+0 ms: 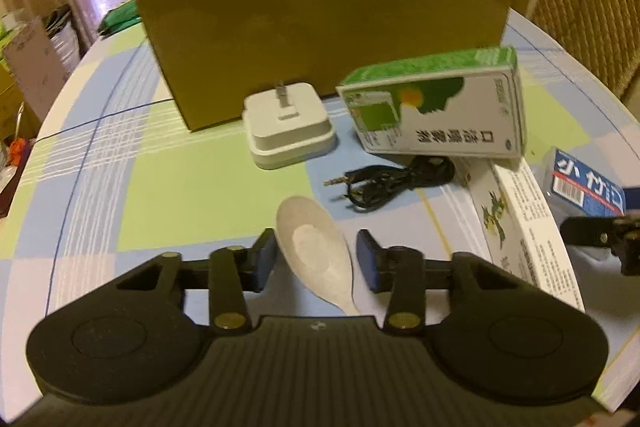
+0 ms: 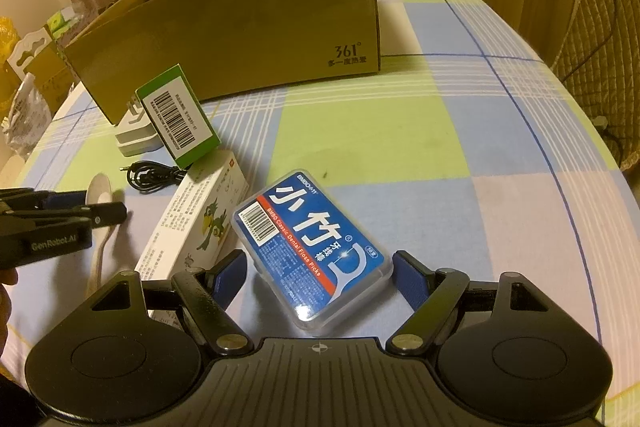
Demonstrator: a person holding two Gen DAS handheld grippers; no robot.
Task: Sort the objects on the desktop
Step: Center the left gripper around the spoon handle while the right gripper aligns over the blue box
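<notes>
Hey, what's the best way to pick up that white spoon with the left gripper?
Grip the spoon across its narrow neck, just behind the bowl, coming straight down from above. It lies flat on the table, bowl up, handle running back toward the left gripper, whose open fingers already straddle it. The bowl looks too wide and rounded to hold securely.

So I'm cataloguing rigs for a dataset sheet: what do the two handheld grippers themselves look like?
Both match: the left gripper and right gripper have matte black bodies with a ribbed centre, two round discs, black linkage bars with brass-coloured pivots, and blue fingertip pads. In the right wrist view the left gripper's side reads "GenRobot.AI" in pale lettering. No cables or sleeves show.
</notes>
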